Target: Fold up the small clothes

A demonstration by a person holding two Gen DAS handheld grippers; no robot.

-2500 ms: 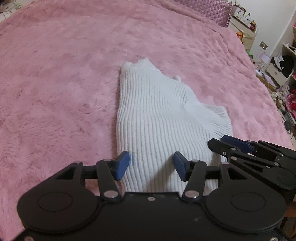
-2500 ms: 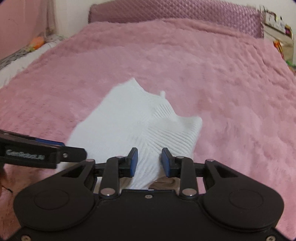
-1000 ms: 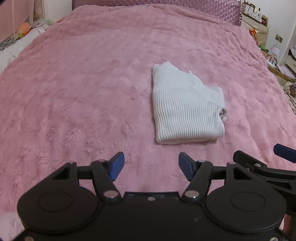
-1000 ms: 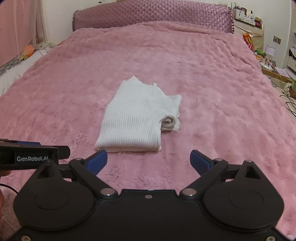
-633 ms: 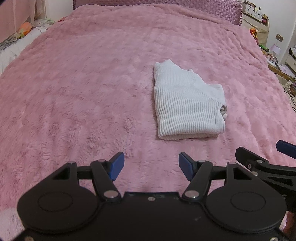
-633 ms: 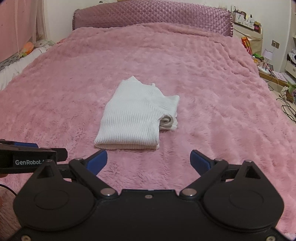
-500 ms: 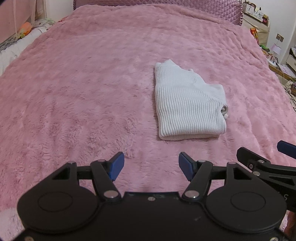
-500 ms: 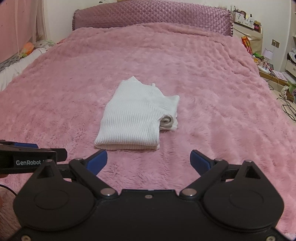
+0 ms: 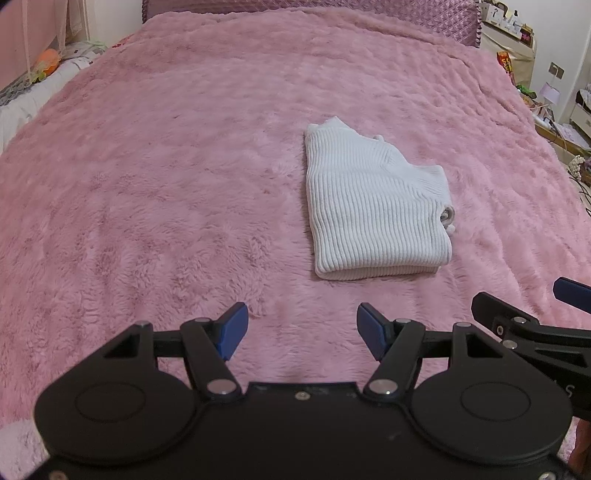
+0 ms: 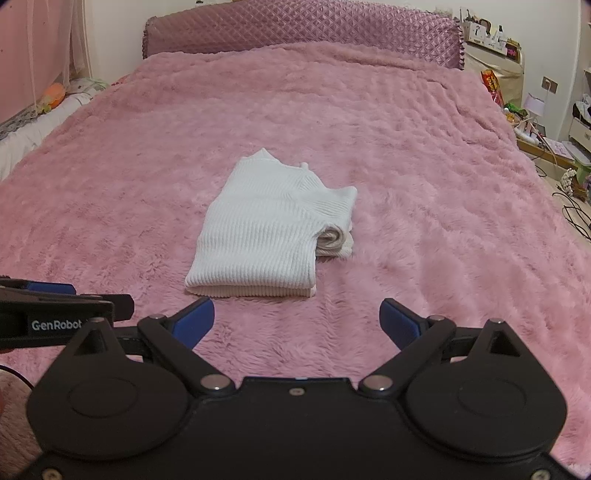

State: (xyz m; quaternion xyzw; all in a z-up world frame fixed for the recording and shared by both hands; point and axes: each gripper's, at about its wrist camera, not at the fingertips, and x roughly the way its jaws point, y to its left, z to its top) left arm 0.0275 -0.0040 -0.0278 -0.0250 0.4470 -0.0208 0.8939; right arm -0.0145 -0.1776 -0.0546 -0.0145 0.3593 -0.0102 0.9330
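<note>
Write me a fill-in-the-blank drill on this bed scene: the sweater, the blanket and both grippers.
1. The white ribbed knit sweater lies ____ on the fluffy pink blanket.
2. The left gripper has its jaws ____ and holds nothing.
3. The right gripper is short of the sweater, not ____ it.
4. The quilted headboard beyond the blanket is coloured ____.

Missing words: folded; open; touching; purple
</note>
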